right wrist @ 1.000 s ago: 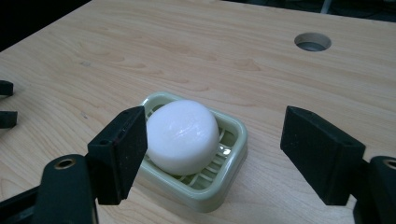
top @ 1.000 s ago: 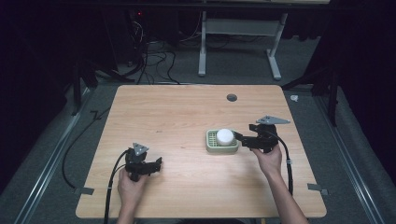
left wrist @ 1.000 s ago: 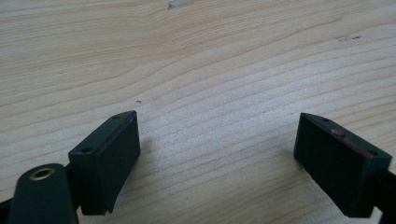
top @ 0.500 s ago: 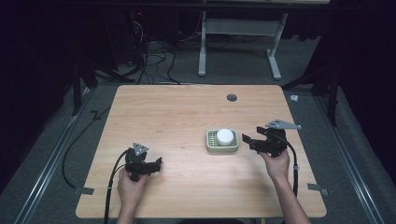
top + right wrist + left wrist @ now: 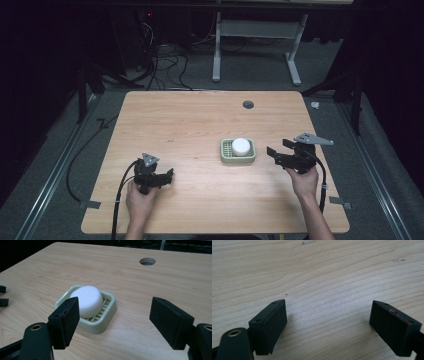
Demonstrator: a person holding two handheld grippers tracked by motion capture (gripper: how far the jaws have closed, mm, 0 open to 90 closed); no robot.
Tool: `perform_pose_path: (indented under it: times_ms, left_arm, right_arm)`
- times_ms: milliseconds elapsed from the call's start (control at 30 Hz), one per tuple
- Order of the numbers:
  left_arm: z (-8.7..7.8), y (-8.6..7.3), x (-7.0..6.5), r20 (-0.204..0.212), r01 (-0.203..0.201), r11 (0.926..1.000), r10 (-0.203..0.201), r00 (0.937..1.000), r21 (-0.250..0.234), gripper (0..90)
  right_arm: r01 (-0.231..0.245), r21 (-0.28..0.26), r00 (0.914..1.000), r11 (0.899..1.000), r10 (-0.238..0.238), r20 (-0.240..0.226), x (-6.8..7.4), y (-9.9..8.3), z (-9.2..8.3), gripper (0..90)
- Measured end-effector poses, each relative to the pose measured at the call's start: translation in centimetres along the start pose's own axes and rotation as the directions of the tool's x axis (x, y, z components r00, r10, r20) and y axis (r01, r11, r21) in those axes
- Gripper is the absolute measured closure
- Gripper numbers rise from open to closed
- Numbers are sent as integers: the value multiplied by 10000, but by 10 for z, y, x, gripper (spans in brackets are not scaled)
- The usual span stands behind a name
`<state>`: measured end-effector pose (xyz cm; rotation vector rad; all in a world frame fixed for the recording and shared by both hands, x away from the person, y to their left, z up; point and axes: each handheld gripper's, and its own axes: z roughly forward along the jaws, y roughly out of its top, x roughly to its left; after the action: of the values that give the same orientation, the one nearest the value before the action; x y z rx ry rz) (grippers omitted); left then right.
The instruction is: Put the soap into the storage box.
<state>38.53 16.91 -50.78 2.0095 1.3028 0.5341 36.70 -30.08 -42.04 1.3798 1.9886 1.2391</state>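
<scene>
now the soap [image 5: 86, 300] sits in its dish [image 5: 108, 319] just ahead of the right gripper [image 5: 117, 320], jaws released and empty. a careless sweep could knock the dish; the left gripper [image 5: 329, 322] gapes too.

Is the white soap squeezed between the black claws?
No, the right gripper has its jaws wide apart, and the white soap sits free in the green soap dish beyond them.

The high view looks down on the whole table [image 5: 200, 120]; both gripper views sit low and close over its wood.
</scene>
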Motion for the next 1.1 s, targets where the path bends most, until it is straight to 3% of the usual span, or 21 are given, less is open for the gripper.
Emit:
perform_pose_path:
  times_ms: [433,1100]
  left_arm:
    - [0,0,0,1,4,10000,-4,10000,-2,149]
    - [0,0,0,1,-3,10000,3,10000,4,149]
  right_arm:
    - [-236,-114,9997,9997,237,13,-4,-15,-10,250]
    - [-515,169,9986,9985,517,-58,-3,-40,-9,250]
